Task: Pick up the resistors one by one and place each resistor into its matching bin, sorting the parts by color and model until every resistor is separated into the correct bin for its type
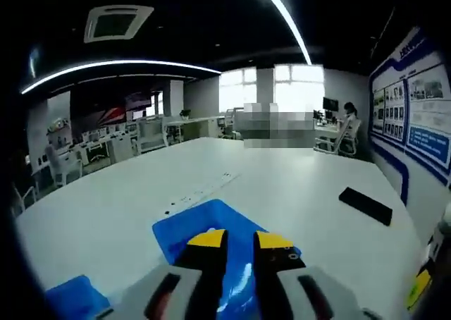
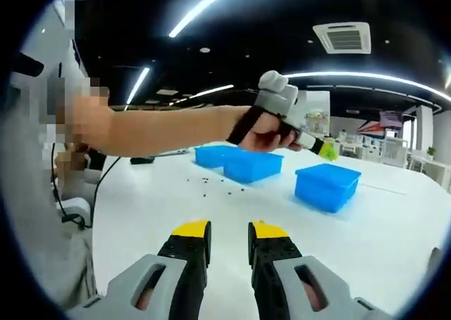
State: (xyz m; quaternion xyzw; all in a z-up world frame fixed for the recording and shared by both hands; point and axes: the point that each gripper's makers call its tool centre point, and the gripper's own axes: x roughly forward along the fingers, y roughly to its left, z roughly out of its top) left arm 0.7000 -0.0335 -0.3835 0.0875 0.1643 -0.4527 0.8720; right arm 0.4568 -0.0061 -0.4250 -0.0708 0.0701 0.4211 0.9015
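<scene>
Several tiny dark resistors (image 2: 211,182) lie scattered on the white table (image 2: 176,214), in front of three blue bins (image 2: 252,165) (image 2: 215,154) (image 2: 328,186). In the right gripper view my right gripper (image 2: 229,230) hovers over bare table, its yellow-tipped jaws a little apart with nothing between them. A person's arm reaches across from the left and holds my left gripper (image 2: 325,151) in the air above the bins. In the left gripper view my left gripper (image 1: 241,240) hangs over a blue bin (image 1: 201,221), jaws narrowly apart and holding nothing. Small dark specks (image 1: 184,201) lie beyond that bin.
A second blue bin (image 1: 70,297) sits at the lower left of the left gripper view. A black flat object (image 1: 365,205) lies on the table to the right. Desks, chairs and a seated person (image 1: 349,119) are far behind. A cable (image 2: 99,186) hangs by the person's body.
</scene>
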